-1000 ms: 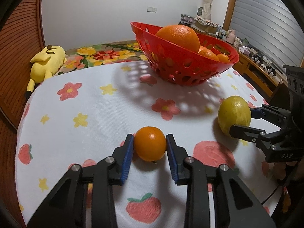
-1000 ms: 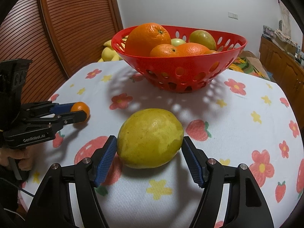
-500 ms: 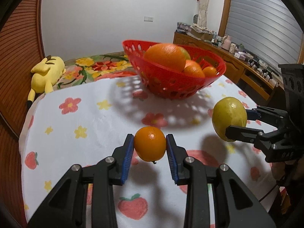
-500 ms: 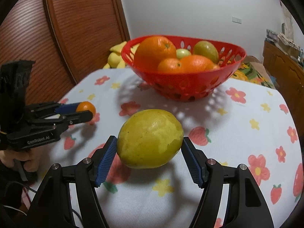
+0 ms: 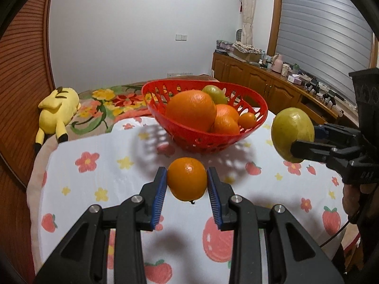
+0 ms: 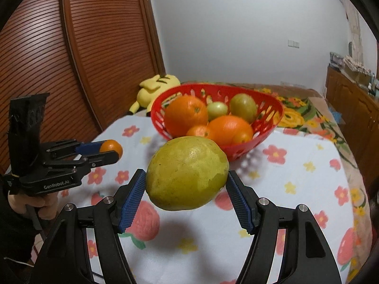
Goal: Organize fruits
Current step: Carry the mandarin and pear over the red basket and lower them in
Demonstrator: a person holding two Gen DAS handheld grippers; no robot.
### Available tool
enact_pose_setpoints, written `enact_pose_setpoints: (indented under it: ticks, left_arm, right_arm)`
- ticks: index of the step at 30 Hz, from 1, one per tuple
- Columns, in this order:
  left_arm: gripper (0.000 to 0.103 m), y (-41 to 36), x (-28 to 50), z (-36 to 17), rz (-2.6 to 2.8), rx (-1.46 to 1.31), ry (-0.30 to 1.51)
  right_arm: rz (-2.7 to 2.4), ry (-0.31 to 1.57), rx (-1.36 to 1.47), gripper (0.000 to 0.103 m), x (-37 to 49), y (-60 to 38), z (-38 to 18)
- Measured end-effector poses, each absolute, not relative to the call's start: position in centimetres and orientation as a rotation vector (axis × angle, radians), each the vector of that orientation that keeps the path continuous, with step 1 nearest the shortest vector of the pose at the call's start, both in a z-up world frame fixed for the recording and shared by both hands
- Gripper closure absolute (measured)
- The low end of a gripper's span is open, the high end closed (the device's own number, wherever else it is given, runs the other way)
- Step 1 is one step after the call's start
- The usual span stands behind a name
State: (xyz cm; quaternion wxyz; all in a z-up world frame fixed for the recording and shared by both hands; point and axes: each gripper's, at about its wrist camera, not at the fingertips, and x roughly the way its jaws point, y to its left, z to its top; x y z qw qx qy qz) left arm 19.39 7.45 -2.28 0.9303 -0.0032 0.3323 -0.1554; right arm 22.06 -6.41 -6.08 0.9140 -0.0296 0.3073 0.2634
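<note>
Left gripper [image 5: 187, 184] clamps a small orange [image 5: 187, 181], right gripper [image 6: 186, 195] a yellow-green citrus [image 6: 187, 173] — both held clear above the tablecloth [image 5: 99, 165], near the red basket [image 5: 201, 139]. Only the right view shows the basket's small green fruit [image 6: 217, 110] — and the hand [image 6: 35, 206] on the left gripper.

Plain white wall [image 5: 123, 35] at the far end, with a light switch plate [image 5: 181, 37] and a row of sockets low down. Left side: reddish-brown louvred wooden panels [image 6: 94, 47], curved by the lens. Right side: grey slatted blind [image 5: 324, 30] in a wooden frame, a pale curtain [image 5: 247, 11] bunched at its far edge. Below it, a wooden sideboard [image 5: 255, 80] with panelled doors, its top crowded with small bottles, boxes and a pink jug. Beyond the table, a floral bedspread [image 5: 111, 104] in red, yellow and green; a yellow plush toy [image 5: 59, 108] lies on it near the left panels. Light even, indoor, soft shadows.
</note>
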Motion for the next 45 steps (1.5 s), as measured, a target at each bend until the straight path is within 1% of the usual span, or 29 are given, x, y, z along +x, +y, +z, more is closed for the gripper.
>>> enact_pose_setpoints:
  ticks: [6, 14, 27, 45]
  left_arm:
    - [0.071, 6.9, 20.4, -1.0, -0.319, -0.01, 0.659]
    - [0.071, 6.1, 22.6, 0.5, -0.317, -0.008, 0.64]
    - [0.071, 5.3, 27.4, 1.7, -0.282, 0.005, 0.631]
    - [0.071, 5.1, 32.8, 1.7, -0.226, 0.032, 0.652]
  right_arm:
    - [0.539, 0.607, -0.09, 0.032, 23.0, -7.2, -4.7]
    - [0.513, 0.606, -0.132, 0.032, 27.0, -8.2, -3.9]
    - [0.502, 0.663, -0.205, 0.032, 33.5, -8.4, -5.3]
    - [0.525, 0.684, -0.275, 0.031, 35.7, -7.6, -6.7]
